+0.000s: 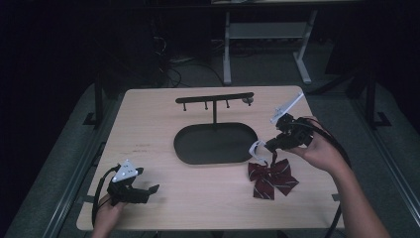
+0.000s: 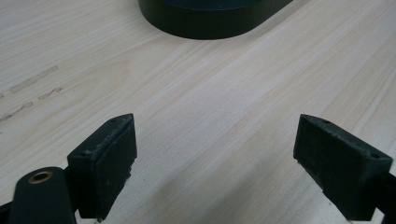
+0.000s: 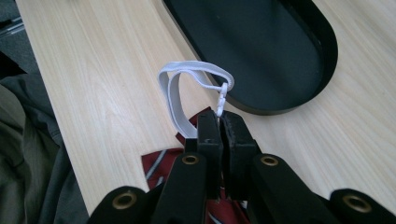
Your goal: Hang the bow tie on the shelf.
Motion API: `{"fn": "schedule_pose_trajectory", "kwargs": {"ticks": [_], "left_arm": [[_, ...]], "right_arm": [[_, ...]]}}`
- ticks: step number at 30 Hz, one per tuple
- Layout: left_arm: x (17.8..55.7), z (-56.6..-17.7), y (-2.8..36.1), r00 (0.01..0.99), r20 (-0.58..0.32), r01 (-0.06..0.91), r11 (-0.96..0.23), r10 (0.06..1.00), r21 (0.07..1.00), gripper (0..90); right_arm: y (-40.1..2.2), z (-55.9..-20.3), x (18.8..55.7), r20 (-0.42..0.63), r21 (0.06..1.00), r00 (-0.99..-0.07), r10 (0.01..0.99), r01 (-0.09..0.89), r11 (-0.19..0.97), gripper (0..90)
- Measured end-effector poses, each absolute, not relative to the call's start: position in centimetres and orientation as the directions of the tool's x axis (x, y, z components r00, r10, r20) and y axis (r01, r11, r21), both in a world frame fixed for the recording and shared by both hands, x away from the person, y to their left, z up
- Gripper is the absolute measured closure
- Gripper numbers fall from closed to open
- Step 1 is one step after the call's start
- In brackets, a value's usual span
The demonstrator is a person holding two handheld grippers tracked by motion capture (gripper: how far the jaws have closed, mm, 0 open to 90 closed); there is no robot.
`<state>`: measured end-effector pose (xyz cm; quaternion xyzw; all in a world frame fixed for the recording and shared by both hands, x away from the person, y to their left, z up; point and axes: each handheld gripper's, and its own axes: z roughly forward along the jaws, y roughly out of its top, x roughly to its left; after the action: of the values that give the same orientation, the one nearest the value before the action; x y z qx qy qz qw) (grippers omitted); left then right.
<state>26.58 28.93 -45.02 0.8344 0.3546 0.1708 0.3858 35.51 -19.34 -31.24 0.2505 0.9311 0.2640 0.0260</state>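
The right hand-held gripper (image 3: 219,122) pinches the white elastic strap (image 3: 187,79) of a maroon striped bow tie (image 1: 271,179) lying just right of the black oval tray (image 1: 198,148). Left of the tray, the left hand-held gripper (image 2: 215,163) hangs spread over the desk (image 2: 224,93). No writing is legible.

The high view is dim overall: the pale wooden tabletop (image 1: 198,198) is the one evenly lit surface, while the floor and the white-legged desk frame (image 1: 265,37) beyond it sink into near-black, with the corners darkest. Shadows on the table are faint and soft, so the light seems diffuse and from above. The picture is slightly soft and low in detail. Both gripper views are brighter. In the left gripper view the wood grain is crisp and the near black jaws look a little soft. In the right gripper view the matte black oval tray (image 3: 327,56) shows a pale sheen, and the white elastic strap loop (image 3: 175,91) is bright without glare.
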Motion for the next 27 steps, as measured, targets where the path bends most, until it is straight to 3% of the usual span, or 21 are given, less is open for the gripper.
{"fn": "schedule_pose_trajectory", "kwargs": {"ticks": [27], "left_arm": [[26.6, -45.0, 29.1, 0.686, 0.011, 0.459, -0.444, 0.728, 0.770, 13.0]], "right_arm": [[-18.2, -29.3, 37.1, 0.074, 0.498, -0.878, 0.472, 0.443, 0.746, 87.0]]}}
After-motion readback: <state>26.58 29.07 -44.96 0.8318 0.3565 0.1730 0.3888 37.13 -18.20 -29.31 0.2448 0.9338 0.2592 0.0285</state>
